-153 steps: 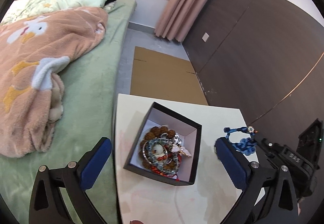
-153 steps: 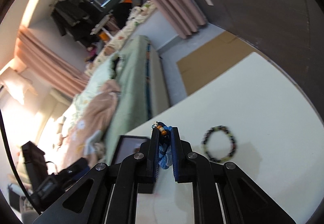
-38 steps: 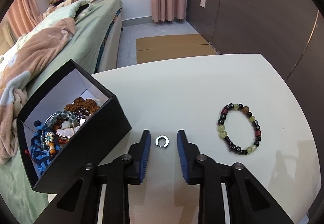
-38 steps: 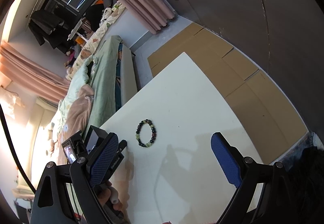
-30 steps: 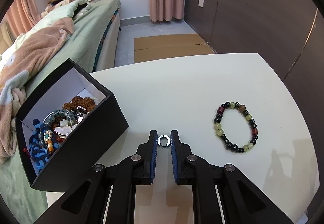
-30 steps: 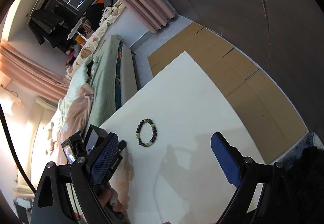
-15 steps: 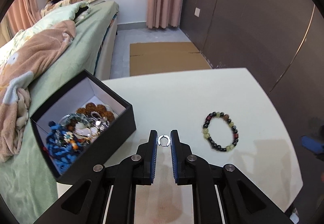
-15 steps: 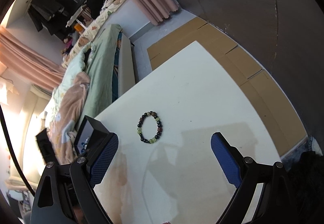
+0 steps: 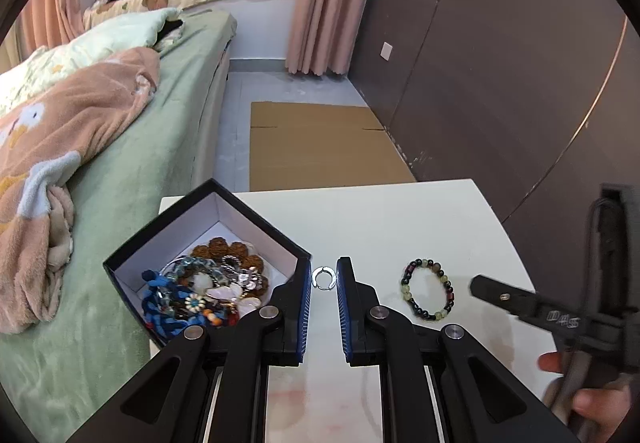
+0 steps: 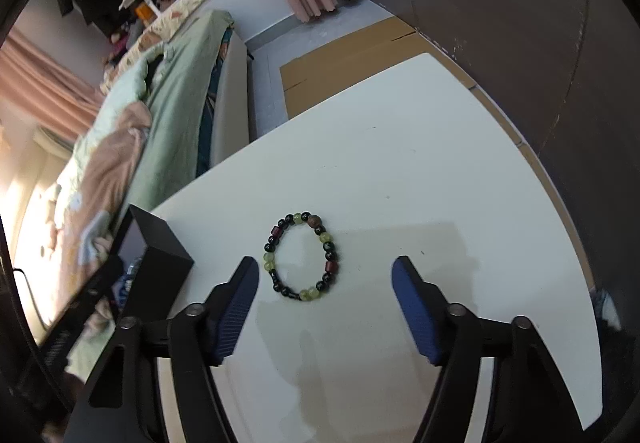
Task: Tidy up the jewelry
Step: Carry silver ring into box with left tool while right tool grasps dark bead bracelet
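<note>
A white desk (image 9: 400, 219) fills the lower half of both views, with a bed (image 9: 120, 147) seen at the left. At lower left of the left wrist view a black box (image 9: 168, 239) is seen, already heaped with bracelets and beads. The left gripper (image 9: 323, 278) is held clamped on a small silver ring (image 9: 323, 277), pinched between the tips of its fingers; compared with a second ago the ring has been lifted off the desk and is now carried just beside the box's near corner. It is judged that a drop into the box comes next. A beaded bracelet (image 10: 301, 257) is left lying on the desk at the centre of the right wrist view. The right gripper (image 10: 324, 283) has been brought down around it; its fingers have just been closing, stand half apart, and touch nothing yet.
</note>
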### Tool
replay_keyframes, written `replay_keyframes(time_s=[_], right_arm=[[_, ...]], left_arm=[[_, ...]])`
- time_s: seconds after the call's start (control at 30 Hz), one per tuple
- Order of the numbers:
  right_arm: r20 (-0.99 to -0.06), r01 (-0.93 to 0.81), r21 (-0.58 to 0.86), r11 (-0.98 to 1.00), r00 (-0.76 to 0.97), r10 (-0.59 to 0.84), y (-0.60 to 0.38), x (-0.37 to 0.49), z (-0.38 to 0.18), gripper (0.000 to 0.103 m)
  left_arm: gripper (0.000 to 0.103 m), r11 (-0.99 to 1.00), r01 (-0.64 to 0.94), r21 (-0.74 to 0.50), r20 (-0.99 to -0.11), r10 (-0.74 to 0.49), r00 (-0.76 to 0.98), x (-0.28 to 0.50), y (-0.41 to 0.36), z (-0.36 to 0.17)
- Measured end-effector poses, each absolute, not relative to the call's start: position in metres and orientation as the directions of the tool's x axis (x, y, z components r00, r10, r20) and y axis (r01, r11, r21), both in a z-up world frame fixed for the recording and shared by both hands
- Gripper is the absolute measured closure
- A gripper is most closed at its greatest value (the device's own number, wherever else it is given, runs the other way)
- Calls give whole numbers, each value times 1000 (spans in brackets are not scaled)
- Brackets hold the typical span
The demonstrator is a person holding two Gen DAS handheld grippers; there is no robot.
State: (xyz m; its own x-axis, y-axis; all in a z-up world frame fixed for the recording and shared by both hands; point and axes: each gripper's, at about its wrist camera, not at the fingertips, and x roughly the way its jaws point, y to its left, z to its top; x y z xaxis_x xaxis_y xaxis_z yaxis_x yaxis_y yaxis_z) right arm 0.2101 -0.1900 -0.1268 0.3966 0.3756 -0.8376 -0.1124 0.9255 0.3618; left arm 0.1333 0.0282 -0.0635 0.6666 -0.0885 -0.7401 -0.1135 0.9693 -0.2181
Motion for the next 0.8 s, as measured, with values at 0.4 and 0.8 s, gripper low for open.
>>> replay_keyframes(time_s=[0.4, 0.8], right_arm=[[-884, -176, 171, 969, 407, 230, -153, 226, -148, 68], [-863, -182, 192, 964, 436, 254, -160, 212, -135, 93]], left_arm=[[90, 938, -158, -307, -750, -137, 647, 134, 81, -64], [20, 925, -185, -331, -785, -162, 597, 126, 100, -75]])
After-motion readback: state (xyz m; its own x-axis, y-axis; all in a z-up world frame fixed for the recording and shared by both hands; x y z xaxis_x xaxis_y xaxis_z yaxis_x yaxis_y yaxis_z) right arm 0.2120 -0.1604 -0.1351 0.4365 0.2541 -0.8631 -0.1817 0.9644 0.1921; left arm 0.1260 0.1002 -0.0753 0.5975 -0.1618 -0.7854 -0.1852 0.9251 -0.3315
